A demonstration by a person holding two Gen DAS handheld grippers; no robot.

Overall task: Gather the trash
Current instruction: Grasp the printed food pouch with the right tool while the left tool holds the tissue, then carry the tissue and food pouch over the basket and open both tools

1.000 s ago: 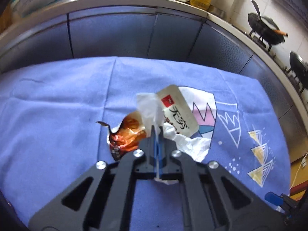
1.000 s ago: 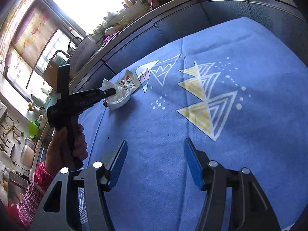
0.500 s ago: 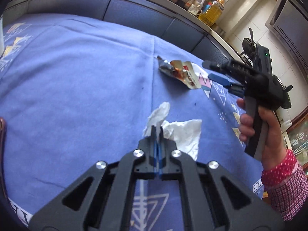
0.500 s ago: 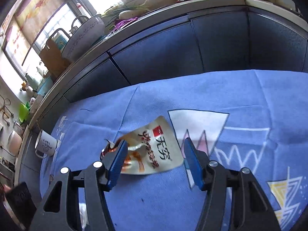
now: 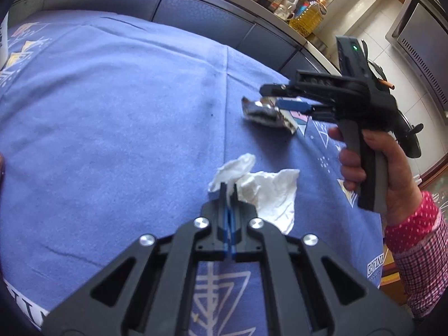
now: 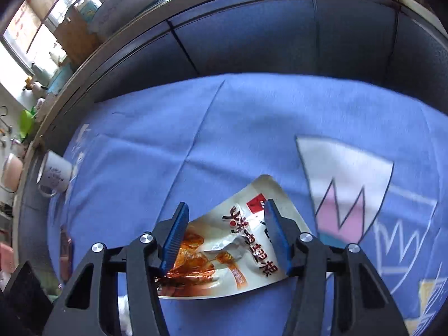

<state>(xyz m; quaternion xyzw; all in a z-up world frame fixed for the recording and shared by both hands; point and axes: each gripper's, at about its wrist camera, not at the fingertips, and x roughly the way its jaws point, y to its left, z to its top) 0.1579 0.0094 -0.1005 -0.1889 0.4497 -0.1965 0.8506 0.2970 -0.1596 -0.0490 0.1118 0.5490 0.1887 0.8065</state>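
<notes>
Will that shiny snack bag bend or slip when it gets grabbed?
Probably bends: the snack bag is already crinkled and lies flat, looking empty and light. Its glossy film may slip between the right tool's closing pads.

The bench [image 6: 252, 128] is covered with a blue cloth [image 5: 112, 112] with printed triangles. On the cloth lie a snack wrapper [image 6: 240, 249] with orange print and, near the far left edge, a white mug [image 6: 56, 172] on its side.

Both grippers: black angular frames, blue-padded fingers [image 6: 176, 232], silver screws behind them. Right gripper [image 5: 282, 98]: grey handle, green light. Sleeve [image 5: 417, 252]: pink-and-white check, dotted cuff.
</notes>
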